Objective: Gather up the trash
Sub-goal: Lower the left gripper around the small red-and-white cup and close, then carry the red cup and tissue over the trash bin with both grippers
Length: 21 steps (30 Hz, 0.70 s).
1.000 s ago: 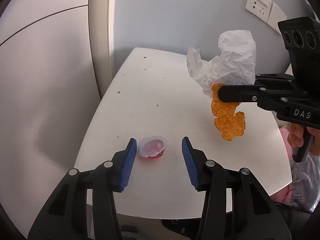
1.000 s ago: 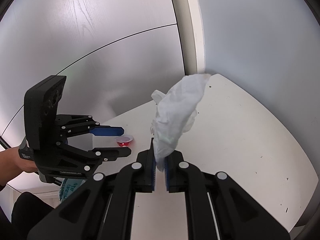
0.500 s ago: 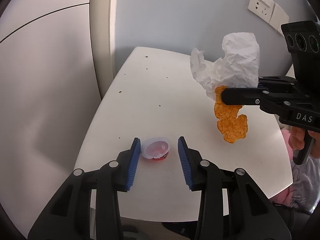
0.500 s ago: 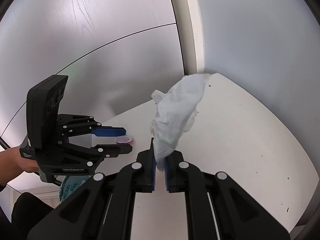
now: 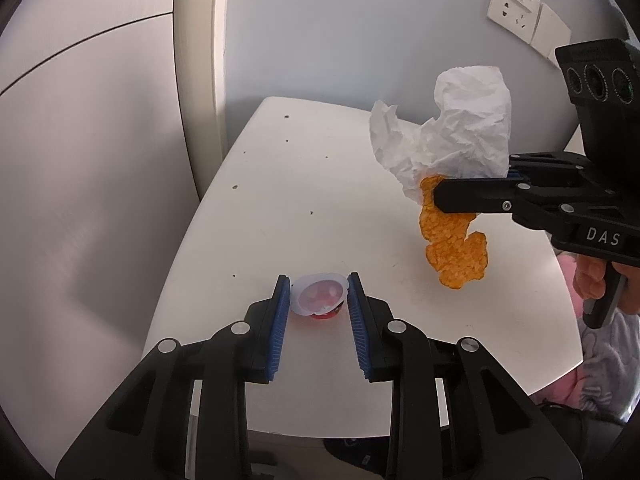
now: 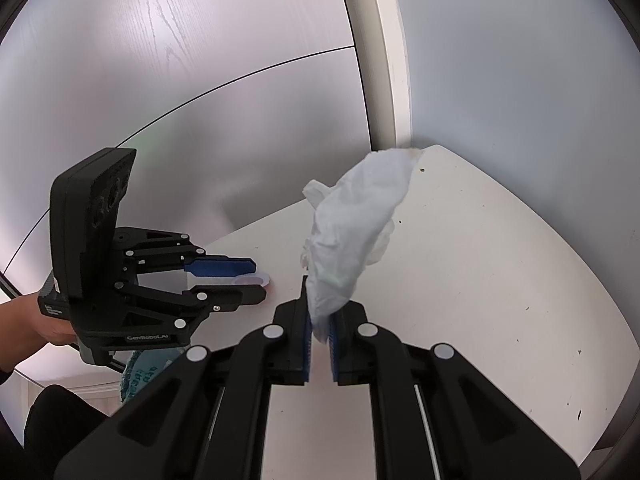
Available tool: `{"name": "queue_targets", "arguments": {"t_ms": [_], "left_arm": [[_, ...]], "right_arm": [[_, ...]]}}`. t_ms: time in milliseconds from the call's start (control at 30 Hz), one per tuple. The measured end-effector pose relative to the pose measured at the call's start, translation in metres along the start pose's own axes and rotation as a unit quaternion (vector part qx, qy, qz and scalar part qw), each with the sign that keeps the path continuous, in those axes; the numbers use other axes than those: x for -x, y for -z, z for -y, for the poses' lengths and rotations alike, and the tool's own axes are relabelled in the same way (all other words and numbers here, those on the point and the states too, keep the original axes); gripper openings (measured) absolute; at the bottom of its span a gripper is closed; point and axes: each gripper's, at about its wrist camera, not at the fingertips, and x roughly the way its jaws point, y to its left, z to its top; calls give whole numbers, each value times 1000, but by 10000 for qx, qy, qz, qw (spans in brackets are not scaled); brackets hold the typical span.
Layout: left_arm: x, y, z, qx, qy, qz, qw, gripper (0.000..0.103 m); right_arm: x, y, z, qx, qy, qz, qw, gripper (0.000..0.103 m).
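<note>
A white table [image 5: 304, 184] with rounded corners, its matte top flecked with dark crumbs, stands against a pale blue wall beside a cream door frame [image 5: 200, 80] and a grey wood-grain panel [image 6: 168, 72]; a white wall socket [image 5: 514, 6] sits above the table's far right corner. Near the table's front edge lies a small round plastic sauce cup [image 5: 320, 294], its white film lid over red contents. The left gripper [image 5: 316, 300] is levelled low over the tabletop, its ribbed blue pads flanking the cup on both sides, just beside or touching its rim; whether they press on it cannot be told. To the right of the cup and raised clear of the table, the right gripper [image 6: 319, 334] is held horizontally, its fingers pinching a crumpled white paper napkin [image 5: 452, 128] stained with a rough orange patch [image 5: 452, 244] that hangs below. A hand [image 5: 596, 280] grips its handle.
</note>
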Motion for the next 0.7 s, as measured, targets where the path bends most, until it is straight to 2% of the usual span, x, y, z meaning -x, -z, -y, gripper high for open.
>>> {"name": "queue_targets", "arguments": {"t_ms": [433,700], "left_arm": [[40,-10,18,-139,-71,288,9995,27],[73,-12,32,-144,-197,435,9988,27]], "right_arm": [[29,-5,-16,124,-29,188,9997,9],[48,-2,-41,198,-62,313,9993,9]]}}
